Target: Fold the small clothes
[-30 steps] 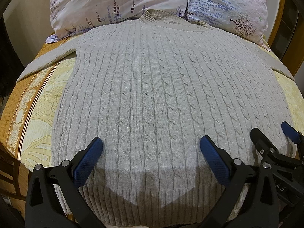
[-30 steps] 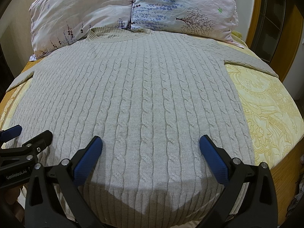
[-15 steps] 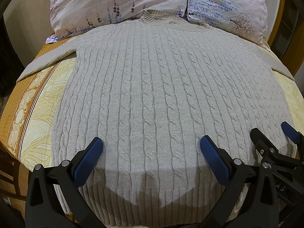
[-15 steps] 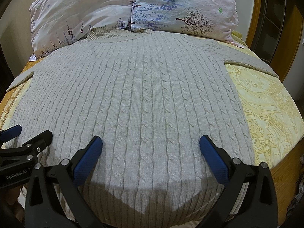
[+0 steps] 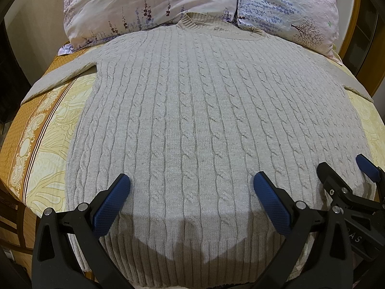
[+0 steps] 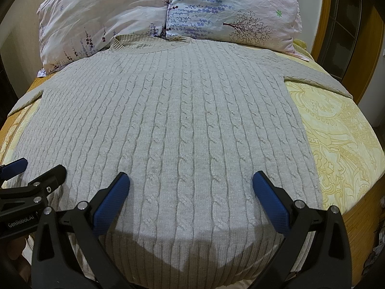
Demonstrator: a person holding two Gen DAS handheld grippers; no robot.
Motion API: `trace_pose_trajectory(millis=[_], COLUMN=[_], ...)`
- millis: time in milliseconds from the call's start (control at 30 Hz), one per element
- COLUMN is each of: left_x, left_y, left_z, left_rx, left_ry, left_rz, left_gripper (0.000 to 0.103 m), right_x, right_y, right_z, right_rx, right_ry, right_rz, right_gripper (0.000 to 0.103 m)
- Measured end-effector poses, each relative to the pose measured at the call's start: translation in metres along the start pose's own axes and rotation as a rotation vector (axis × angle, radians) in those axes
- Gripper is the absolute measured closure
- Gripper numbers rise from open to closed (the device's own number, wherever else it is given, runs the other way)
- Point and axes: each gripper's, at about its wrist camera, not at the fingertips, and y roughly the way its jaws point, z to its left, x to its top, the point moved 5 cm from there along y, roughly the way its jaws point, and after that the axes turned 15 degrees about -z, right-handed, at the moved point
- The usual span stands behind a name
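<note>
Both grippers — left (image 5: 191, 196), right (image 6: 191, 195) — spread wide over the sweater (image 5: 204, 125) hem at the bed (image 6: 341, 130) edge; thick knit could slip.

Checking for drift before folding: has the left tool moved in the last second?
No. The left tool sits at the same spot over the sweater, same cable rows.
</note>
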Motion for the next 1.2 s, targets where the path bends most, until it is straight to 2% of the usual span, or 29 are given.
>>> trace_pose_trajectory(millis=[667,800,967,1100,1200], left_x=[0.001,0.003,0.007,0.018,0.032], left_y=[-0.002,0.000,0.002,0.009,0.014], left_z=[0.001,0.000,0.001,0.002,0.004], left_rx=[0.001,0.000,-0.012,-0.033,-0.072], left_ry=[0.001,0.008,0.016,0.030,0.036], left_rz=[-0.011,-0.017,-0.034,-0.034,-0.036], left_gripper=[0.001,0.001,0.001,0.001,0.001], right_x=[0.001,0.002,0.004,0.013,0.037], right_y=[0.002,0.004,0.008,0.012,0.016], right_z=[0.001,0.001,-0.002,-0.009,-0.034], right_rx=[0.040,0.075,0.164,0.199,0.227], right_ry=[-0.038,-0.066,-0.114,-0.091,0.017], right_rz=[-0.021,-0.031,-0.044,-0.023,-0.018], right_gripper=[0.002,0.002,0.002,0.002,0.002])
